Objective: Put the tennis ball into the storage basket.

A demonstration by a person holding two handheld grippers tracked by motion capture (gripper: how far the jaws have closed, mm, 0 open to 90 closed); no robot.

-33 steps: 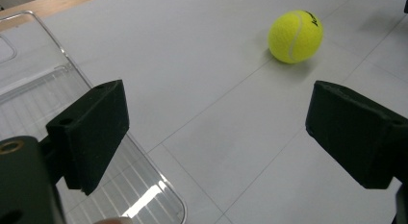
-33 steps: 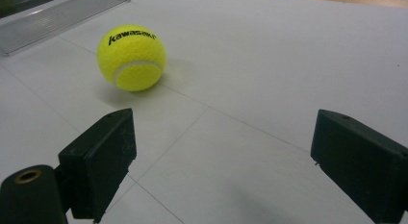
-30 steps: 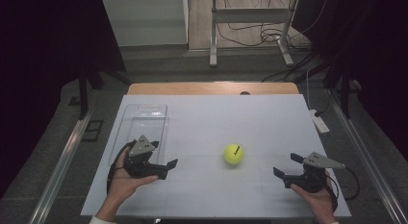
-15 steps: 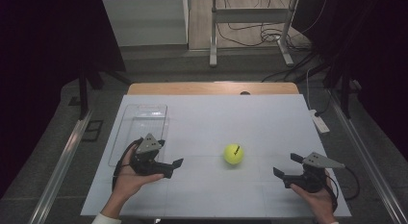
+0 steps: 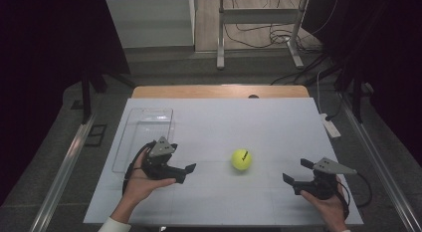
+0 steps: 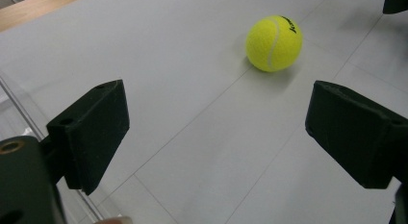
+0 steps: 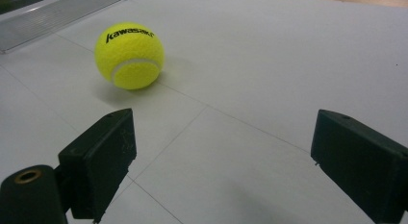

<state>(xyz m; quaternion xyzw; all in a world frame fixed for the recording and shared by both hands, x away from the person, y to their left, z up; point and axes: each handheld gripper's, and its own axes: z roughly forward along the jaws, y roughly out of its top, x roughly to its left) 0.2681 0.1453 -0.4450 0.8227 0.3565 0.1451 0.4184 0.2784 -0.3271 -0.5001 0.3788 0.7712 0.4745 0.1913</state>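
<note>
The ball (image 5: pixel 241 159) lies on the white table (image 5: pixel 224 127) near its middle, a little toward the near edge, between the two grippers and touching neither. The left gripper (image 5: pixel 185 173) sits to its left, just right of the clear tray (image 5: pixel 144 137), with its jaws spread wide and empty; in the left gripper view the ball (image 6: pixel 274 43) is ahead and off to the right of the gap, so the jaws do not yet line up with it. The right gripper (image 5: pixel 297 174) rests at the near right, also wide open and empty, well apart from the ball (image 7: pixel 129 56), which stands far and left of its jaws in the right gripper view. The step in hand looks like a reach for the ball with the left gripper, perhaps to put it in the tray. To do it well, swing the left gripper until the ball sits centred between the jaws, keep them as wide as they are, and come in low so the pads meet the ball at its widest part. A round ball rolls at a light knock, so approach slowly and close evenly on both sides. The right gripper is best kept clear.
</note>
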